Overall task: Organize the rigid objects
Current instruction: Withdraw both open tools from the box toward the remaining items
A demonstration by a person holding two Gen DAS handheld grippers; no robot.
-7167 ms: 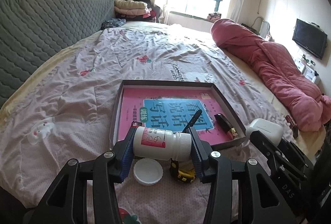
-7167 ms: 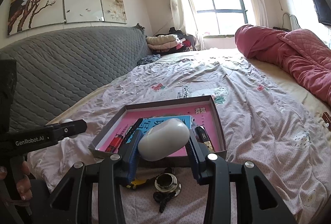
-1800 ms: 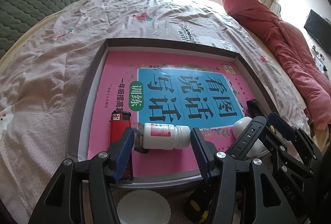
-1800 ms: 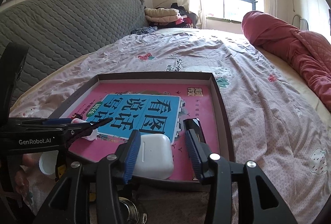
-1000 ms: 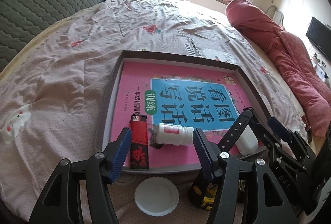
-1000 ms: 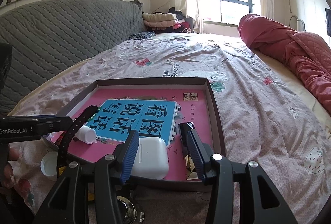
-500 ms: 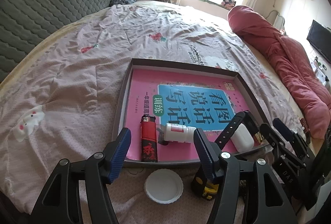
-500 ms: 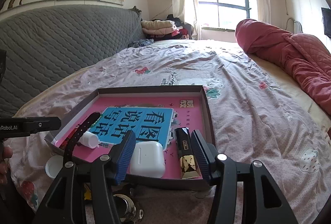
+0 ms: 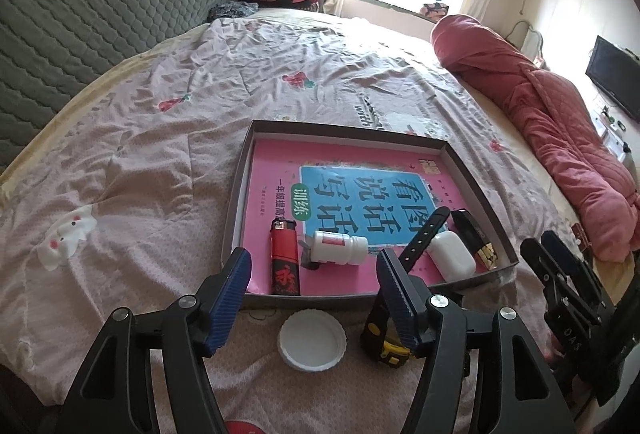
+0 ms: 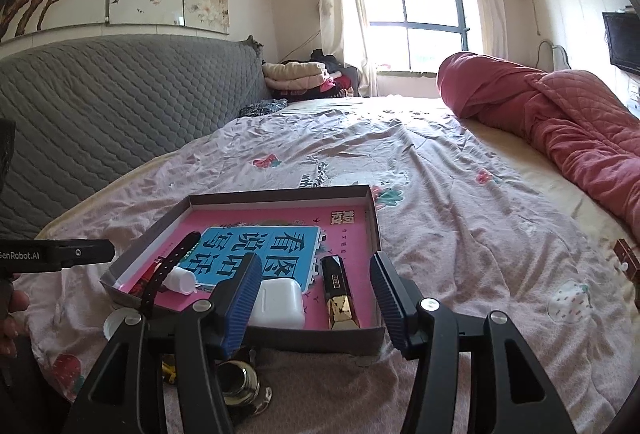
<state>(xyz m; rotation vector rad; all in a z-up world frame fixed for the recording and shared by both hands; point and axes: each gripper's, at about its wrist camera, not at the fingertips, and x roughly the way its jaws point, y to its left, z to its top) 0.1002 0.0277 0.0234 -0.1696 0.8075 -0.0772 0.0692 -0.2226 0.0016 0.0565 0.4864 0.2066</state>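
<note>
On the bed (image 9: 168, 137), sitting on the pinkish printed sheet, there's a shallow brown tray (image 9: 236, 209) with a pink and blue workbook (image 9: 360, 189) lying flat in the bottom. All the small stuff in it is lined up along the near edge. Going from the left in the left wrist view: a red lighter (image 9: 285, 261), then a little white pill bottle (image 9: 338, 248) lying on its side just beside it, a black strap (image 9: 424, 236) lying at a slant, a white earbud case (image 9: 452, 261) touching the strap's lower end, and a black and gold lighter (image 9: 476, 240) close to the tray's right wall.

Both claws are empty. The left claw (image 9: 314, 298) is spread wide, hovering on the near side of the tray and gripping nothing. The right claw (image 10: 316, 300) is spread wide too, with the earbud case (image 10: 278, 298) and the black and gold lighter (image 10: 338, 292) showing between its blue pads (image 10: 240, 298), neither one touched.

On the sheet in front of the tray, outside it: a white round lid (image 9: 313, 338), a yellow and black tape measure (image 9: 384, 344) partly hidden behind the left claw's right finger, and a brassy metal thing (image 10: 240, 386) that I can't really make out.

Further back there's a rolled-up red quilt (image 10: 552, 113) along the right side of the bed and a grey quilted headboard (image 10: 120, 93) on the left.
</note>
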